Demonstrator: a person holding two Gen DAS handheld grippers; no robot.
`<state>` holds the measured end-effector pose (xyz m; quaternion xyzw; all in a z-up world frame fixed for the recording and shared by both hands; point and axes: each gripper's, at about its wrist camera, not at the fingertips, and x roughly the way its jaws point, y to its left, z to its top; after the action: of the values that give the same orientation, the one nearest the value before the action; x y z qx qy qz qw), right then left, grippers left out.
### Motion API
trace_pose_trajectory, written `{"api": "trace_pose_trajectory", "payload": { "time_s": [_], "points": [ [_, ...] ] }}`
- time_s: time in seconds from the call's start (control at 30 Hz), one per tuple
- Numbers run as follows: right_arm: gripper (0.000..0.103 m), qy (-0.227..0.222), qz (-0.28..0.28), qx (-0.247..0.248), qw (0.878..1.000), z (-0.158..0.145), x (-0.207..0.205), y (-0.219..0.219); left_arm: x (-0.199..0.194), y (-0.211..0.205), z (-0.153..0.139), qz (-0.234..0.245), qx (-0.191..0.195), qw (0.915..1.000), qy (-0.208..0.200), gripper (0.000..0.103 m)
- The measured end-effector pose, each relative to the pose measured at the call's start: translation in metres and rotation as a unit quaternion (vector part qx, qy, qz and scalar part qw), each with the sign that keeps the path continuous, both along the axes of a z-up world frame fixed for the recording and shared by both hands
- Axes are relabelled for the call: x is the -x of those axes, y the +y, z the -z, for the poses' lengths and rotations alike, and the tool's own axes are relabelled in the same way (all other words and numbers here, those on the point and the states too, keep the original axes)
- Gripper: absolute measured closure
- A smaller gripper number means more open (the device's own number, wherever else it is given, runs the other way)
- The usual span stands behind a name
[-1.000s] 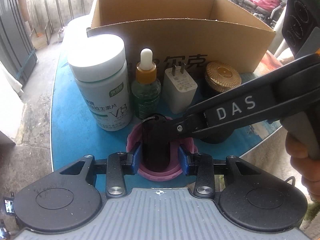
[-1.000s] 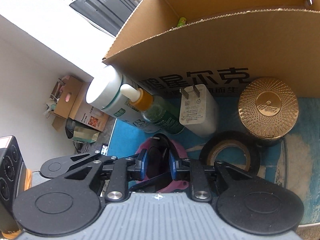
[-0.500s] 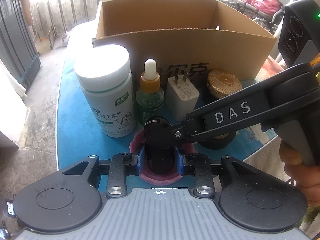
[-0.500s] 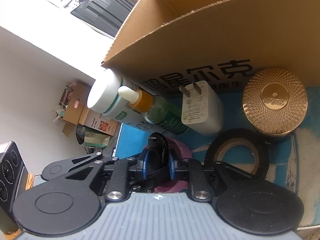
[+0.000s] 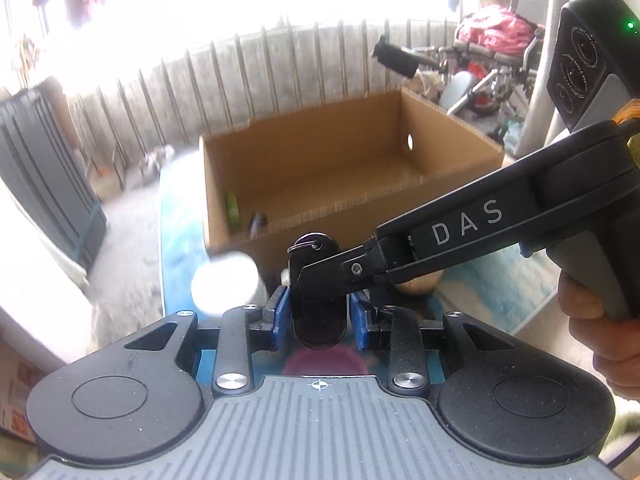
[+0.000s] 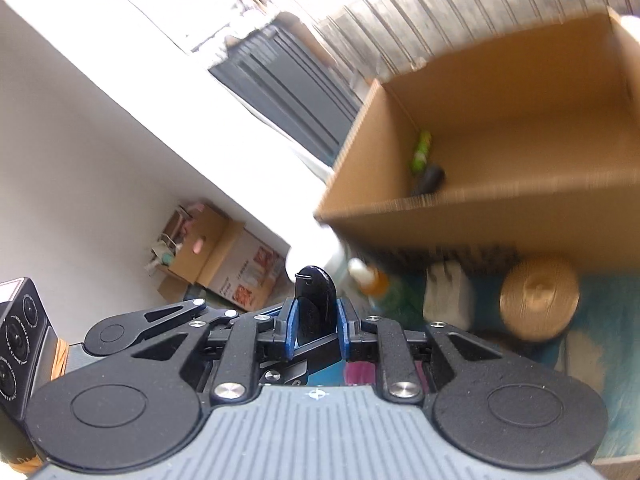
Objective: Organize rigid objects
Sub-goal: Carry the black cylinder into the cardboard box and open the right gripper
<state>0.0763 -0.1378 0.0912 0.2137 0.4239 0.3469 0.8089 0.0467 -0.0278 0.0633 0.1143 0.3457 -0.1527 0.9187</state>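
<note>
My right gripper [image 6: 314, 322] is shut on a black key fob [image 6: 314, 300] with a metal ring and holds it upright in the air. In the left wrist view the same key fob [image 5: 318, 312] hangs between my left gripper's blue pads [image 5: 278, 312], which stand a little apart from it. My left gripper [image 5: 318, 316] looks open. The right gripper [image 5: 320, 276] reaches in from the right there. The open cardboard box [image 5: 320, 168] stands ahead, with a green item [image 6: 422, 150] and a dark item [image 6: 432, 178] inside. A pink cup [image 5: 320, 364] lies below, blurred.
On the blue table in front of the box stand a white pill bottle [image 5: 226, 282], a dropper bottle [image 6: 372, 280], a white charger plug [image 6: 446, 296] and a gold-lidded jar [image 6: 538, 304]. A white wall and boxes are to the left.
Both grippers have risen. The right gripper has lifted the black key fob out of the pink cup, which now lies below. The view now looks over the box rim.
</note>
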Motion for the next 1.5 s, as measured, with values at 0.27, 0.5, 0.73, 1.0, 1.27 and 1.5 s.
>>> {"api": "trace_pose_trajectory", "payload": {
  "time_s": [0.27, 0.5, 0.73, 1.0, 1.27, 1.5],
  "points": [
    [0.081, -0.034, -0.003, 0.028, 0.999, -0.051, -0.069, -0.014, -0.073, -0.032, -0.033, 0.013, -0.004, 0.9999, -0.004, 0.072],
    [0.081, 0.068, -0.009, 0.049, 0.996, -0.023, -0.167, -0.016, -0.165, -0.043, -0.008, 0.006, 0.007, 0.9931, 0.117, 0.072],
    [0.081, 0.143, -0.025, 0.081, 0.986, 0.029, -0.239, 0.000, -0.227, -0.033, 0.032, -0.031, -0.012, 0.9754, 0.218, 0.072],
    [0.081, 0.151, -0.016, 0.112, 0.982, 0.071, -0.278, 0.021, -0.246, -0.023, 0.048, -0.084, -0.021, 0.9673, 0.239, 0.070],
    [0.080, 0.117, 0.011, 0.097, 0.988, 0.046, -0.269, 0.003, -0.213, -0.014, 0.012, -0.077, -0.003, 0.9767, 0.200, 0.062],
    [0.079, 0.021, 0.028, 0.089, 0.995, -0.032, -0.196, -0.038, -0.149, 0.008, -0.040, -0.052, 0.038, 0.9907, 0.120, 0.052]
  ]
}}
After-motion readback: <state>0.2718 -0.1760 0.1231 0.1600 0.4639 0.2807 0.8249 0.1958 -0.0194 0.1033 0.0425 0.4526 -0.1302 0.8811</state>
